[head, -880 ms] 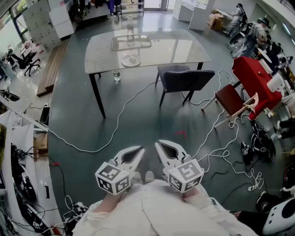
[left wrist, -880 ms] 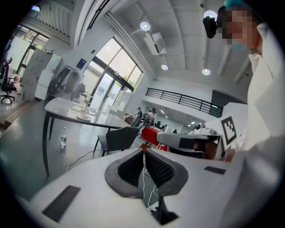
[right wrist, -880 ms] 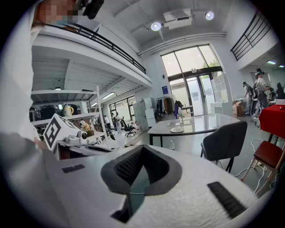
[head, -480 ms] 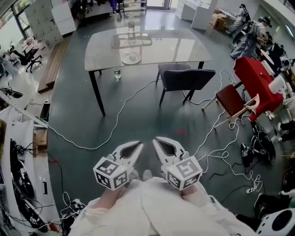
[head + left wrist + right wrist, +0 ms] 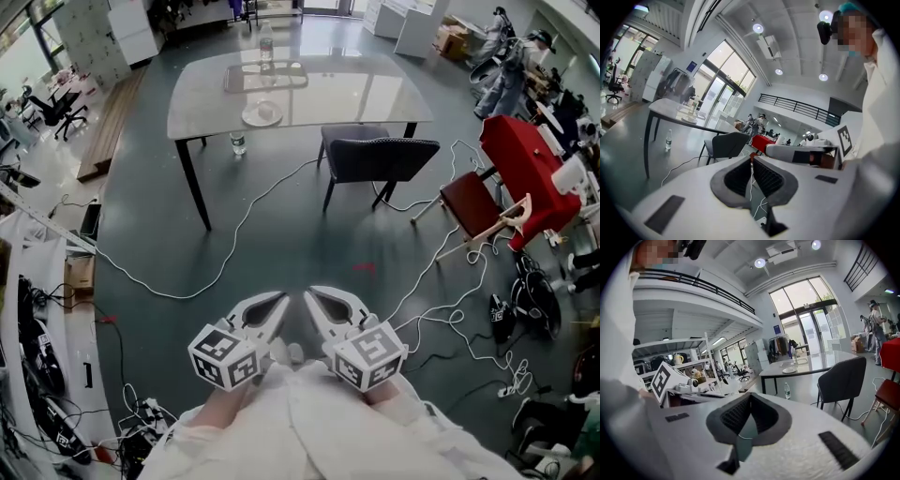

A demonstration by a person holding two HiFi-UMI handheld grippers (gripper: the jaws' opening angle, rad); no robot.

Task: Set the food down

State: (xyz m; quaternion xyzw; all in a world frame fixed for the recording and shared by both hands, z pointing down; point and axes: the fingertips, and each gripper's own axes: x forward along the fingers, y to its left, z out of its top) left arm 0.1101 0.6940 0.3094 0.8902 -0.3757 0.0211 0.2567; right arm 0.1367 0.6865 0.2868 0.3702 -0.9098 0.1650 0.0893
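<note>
While both tools sit low against the person's body, well short of the table [image 5: 375,98], neither carries anything: the left gripper [image 5: 279,300] has its jaws drawn together at the tips, with only floor and a strand of cable showing through the hollow between the ribbed pads, and the right gripper [image 5: 315,296] is closed the same way on nothing. No food is held in either of them, and none can be picked out with certainty anywhere; the only likely place for it is the white plate [image 5: 261,113] near the table's near edge, and whatever lies on that plate is too small to tell. Between the grippers and the table runs open floor crossed by a white cable [image 5: 234,244], and a dark chair [image 5: 380,159] stands at the table's near right side. The table's long axis runs crosswise to the person, as does the tray [image 5: 265,77] just behind the plate; a bottle [image 5: 265,42] stands beyond the tray, at the table's far edge. The plate lies almost straight ahead of the left gripper and a little to the left of the right one, so the left is probably the slightly nearer of the two, though both remain well apart from the table.
</note>
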